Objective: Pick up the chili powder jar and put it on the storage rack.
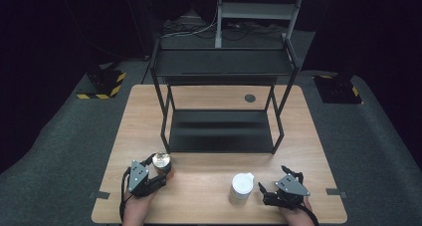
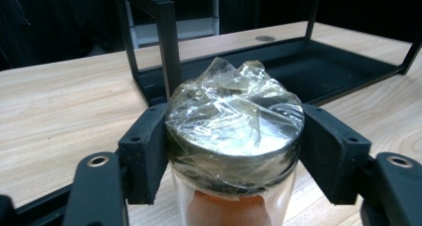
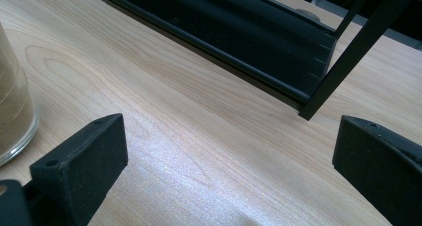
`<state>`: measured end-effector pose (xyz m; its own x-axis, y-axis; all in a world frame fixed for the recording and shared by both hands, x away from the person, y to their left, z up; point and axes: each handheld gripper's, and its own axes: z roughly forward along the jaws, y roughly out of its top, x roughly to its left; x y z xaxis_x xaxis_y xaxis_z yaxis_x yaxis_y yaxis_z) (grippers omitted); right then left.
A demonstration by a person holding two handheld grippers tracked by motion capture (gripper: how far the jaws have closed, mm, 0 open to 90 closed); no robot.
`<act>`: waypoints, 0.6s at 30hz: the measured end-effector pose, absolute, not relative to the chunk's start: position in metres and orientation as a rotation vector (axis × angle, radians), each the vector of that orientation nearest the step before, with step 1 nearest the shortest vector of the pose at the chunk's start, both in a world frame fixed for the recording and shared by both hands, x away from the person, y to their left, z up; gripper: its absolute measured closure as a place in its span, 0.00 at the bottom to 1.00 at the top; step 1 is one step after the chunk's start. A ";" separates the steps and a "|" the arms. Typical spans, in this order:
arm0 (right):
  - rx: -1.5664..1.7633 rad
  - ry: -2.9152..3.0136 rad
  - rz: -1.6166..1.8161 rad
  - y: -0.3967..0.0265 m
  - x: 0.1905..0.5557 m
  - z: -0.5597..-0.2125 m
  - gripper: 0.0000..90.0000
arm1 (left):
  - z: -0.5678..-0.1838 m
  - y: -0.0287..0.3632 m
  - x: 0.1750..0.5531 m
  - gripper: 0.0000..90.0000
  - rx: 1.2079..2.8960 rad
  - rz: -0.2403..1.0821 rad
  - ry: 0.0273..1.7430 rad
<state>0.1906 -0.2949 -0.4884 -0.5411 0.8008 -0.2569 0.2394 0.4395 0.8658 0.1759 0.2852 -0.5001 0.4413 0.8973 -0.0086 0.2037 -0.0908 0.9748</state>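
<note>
Dark floor surrounds a pale wooden table [image 1: 214,186] carrying a black metal shelf rack [image 1: 221,131] at the frame's centre. Low and left of centre, a glass jar [image 2: 234,136] with plastic wrap over its metal lid sits clamped between the left gripper's [image 2: 234,151] jaws. Lower right, the right gripper [image 3: 224,161] rests with jaws wide apart beside a white-lidded jar [image 1: 242,186].

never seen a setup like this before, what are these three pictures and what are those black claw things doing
A person sits at a wooden table holding a two-jaw hand tool in each hand. The high view looks down from above; the other two come from cameras riding on each tool. The left gripper is closed around a glass jar with a metal lid wrapped in clear film. The right gripper is open, holding nothing, beside a white-lidded jar. A black two-level shelf rack stands behind.
</note>
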 end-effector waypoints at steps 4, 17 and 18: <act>0.870 2.019 1.065 -0.295 0.191 -0.488 0.00 | -0.501 0.285 0.175 0.38 1.581 0.784 0.988; 0.875 2.021 1.068 -0.295 0.191 -0.488 0.00 | -0.493 0.284 0.168 0.38 1.552 0.803 0.950; 0.875 2.021 1.068 -0.295 0.191 -0.488 0.00 | -0.491 0.284 0.167 0.38 1.551 0.805 0.943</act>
